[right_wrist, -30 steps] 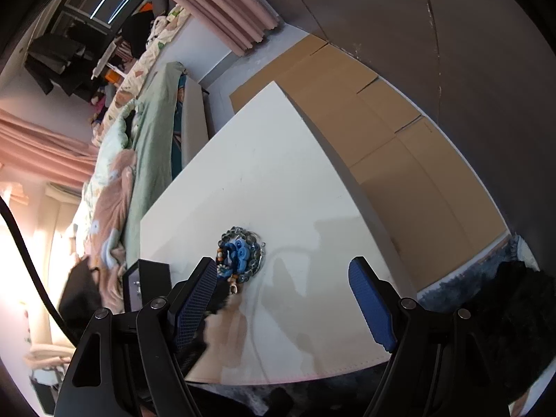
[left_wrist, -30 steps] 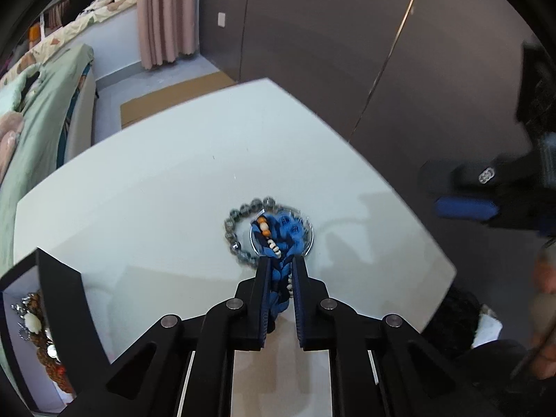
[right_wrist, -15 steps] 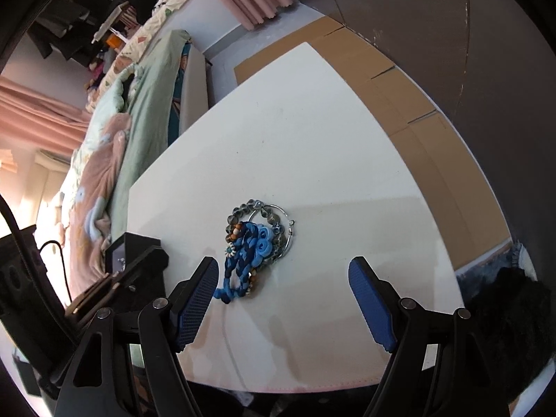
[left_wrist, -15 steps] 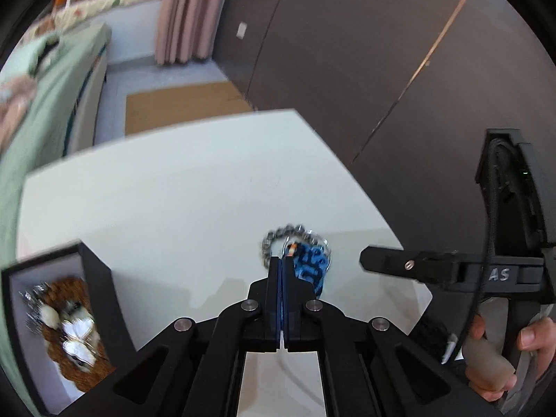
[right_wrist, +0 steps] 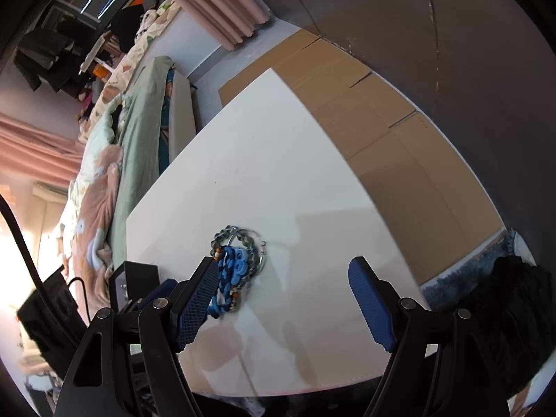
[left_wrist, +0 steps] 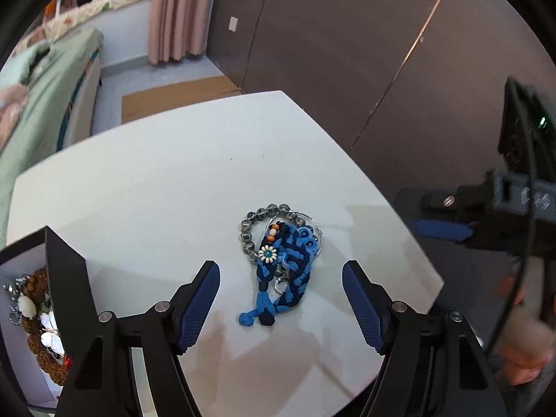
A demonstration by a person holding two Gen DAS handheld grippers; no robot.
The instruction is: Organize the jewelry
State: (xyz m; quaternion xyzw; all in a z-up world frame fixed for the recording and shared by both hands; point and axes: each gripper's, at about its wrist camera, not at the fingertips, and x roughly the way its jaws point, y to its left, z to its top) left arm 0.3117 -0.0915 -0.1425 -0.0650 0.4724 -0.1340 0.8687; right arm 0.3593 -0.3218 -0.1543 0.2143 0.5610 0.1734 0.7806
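A blue braided bracelet (left_wrist: 290, 271) with a white bead flower lies on the white table (left_wrist: 156, 191), tangled with a grey bead bracelet (left_wrist: 252, 224) and a thin silver bangle (left_wrist: 318, 234). My left gripper (left_wrist: 280, 267) hovers just over the pile, its jaws opening wide. The blue cord's tail lies between the pads, which do not touch it. My right gripper (right_wrist: 283, 267) is open and holds nothing. The same jewelry pile (right_wrist: 239, 260) lies just beyond its left fingertip. The right gripper's blue pad (left_wrist: 441, 229) also shows at the right of the left wrist view.
A black jewelry box (left_wrist: 64, 271) stands at the table's near left corner, holding brown beads and shell pieces (left_wrist: 38, 316); it also shows as a black box (right_wrist: 139, 272) in the right wrist view. A bed (right_wrist: 139, 132) lies left of the table. Cardboard (right_wrist: 382, 132) covers the floor beyond.
A second ago the left jaws were nearly closed around the blue bracelet's tail, then fully shut behind the pile. Now they stand wide apart and the bracelet lies free. The right jaws kept the same width.
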